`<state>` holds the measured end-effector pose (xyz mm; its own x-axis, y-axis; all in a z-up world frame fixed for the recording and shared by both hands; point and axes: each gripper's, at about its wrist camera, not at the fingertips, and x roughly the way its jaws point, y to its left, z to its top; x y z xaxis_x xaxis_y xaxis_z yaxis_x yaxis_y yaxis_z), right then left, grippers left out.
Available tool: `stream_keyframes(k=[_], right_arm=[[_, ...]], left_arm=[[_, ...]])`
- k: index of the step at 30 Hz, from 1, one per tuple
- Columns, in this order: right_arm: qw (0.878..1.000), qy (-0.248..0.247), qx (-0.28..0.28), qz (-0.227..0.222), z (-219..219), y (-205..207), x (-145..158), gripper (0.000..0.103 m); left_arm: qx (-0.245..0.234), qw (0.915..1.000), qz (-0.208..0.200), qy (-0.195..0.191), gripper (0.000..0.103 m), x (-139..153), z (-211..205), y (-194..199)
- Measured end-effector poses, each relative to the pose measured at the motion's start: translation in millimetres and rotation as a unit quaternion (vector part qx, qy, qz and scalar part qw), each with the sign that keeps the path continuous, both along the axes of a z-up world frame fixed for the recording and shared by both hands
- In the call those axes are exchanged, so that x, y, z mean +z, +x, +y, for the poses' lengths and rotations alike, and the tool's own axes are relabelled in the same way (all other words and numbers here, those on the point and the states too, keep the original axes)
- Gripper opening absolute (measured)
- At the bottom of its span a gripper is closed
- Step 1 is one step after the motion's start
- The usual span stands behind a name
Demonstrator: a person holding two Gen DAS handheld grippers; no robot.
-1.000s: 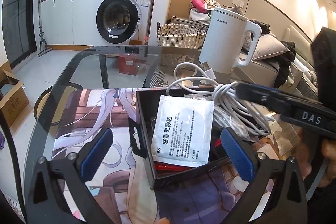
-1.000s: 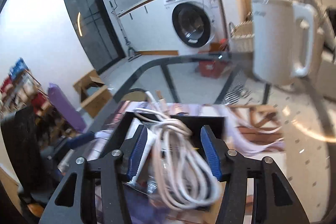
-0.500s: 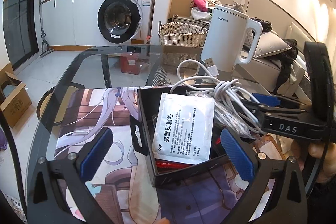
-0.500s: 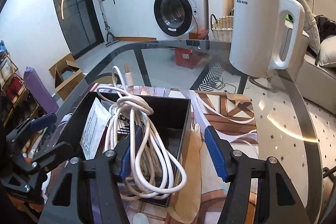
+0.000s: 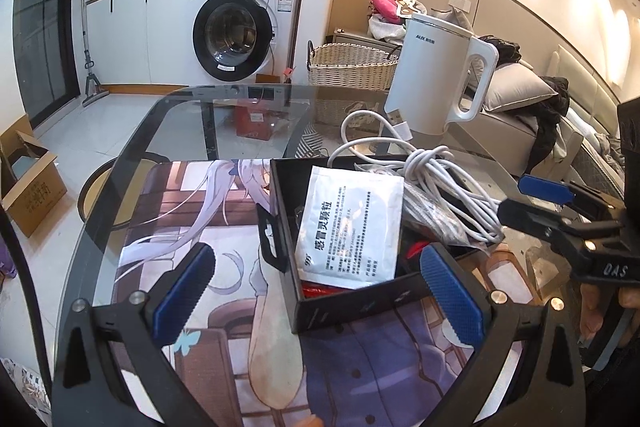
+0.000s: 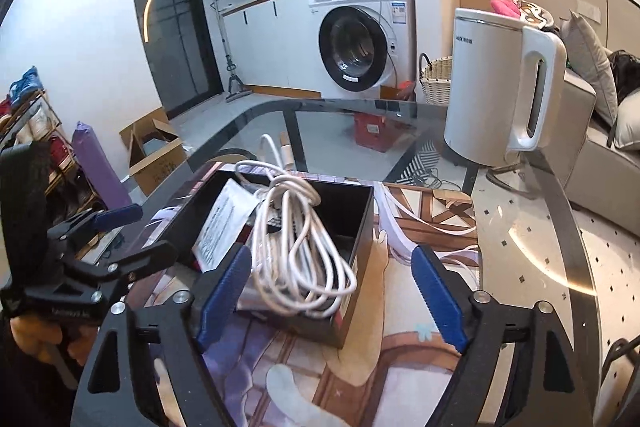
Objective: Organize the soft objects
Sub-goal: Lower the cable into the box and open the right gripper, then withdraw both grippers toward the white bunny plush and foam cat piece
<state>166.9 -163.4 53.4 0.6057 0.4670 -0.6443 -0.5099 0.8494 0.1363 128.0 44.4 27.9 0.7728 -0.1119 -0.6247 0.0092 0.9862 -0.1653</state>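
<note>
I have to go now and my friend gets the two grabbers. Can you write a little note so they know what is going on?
Right gripper: jaws opening, pads off the white cable, which lies between them.
Left gripper: open, holding nothing, near the front of the black box.
Things: the bundled cable lies in the box, spilling over one edge. A white sachet leans inside, with something red under it. The box sits on the printed mat; a white kettle stands behind.
Done: cable dropped in the box.
Left: maybe tuck the loose loops in; I can't see other soft things waiting.
</note>
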Motion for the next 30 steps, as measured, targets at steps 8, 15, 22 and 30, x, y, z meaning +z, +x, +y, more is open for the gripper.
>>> stream_keyframes(k=[8,15,22,30], right_arm=[[1.000,0.009,0.025,-0.009,-16.2,-32.8,7.3,0.096],[0.999,-0.008,0.041,-0.002,-25.0,-50.3,1.0,0.101],[0.997,-0.023,0.068,0.025,-27.4,-71.0,-15.6,0.102],[0.991,-0.071,0.115,0.025,-25.7,-99.5,-36.5,0.102]], left_arm=[[0.004,1.0000,-0.004,0.008,0.103,8.7,-3.4,-21.7],[-0.007,0.9997,0.008,0.021,0.103,-2.0,-8.8,-43.1],[-0.016,0.9992,0.025,0.028,0.103,-13.9,-12.4,-62.8],[-0.049,0.9977,0.042,0.019,0.103,-24.1,-20.1,-80.9]])
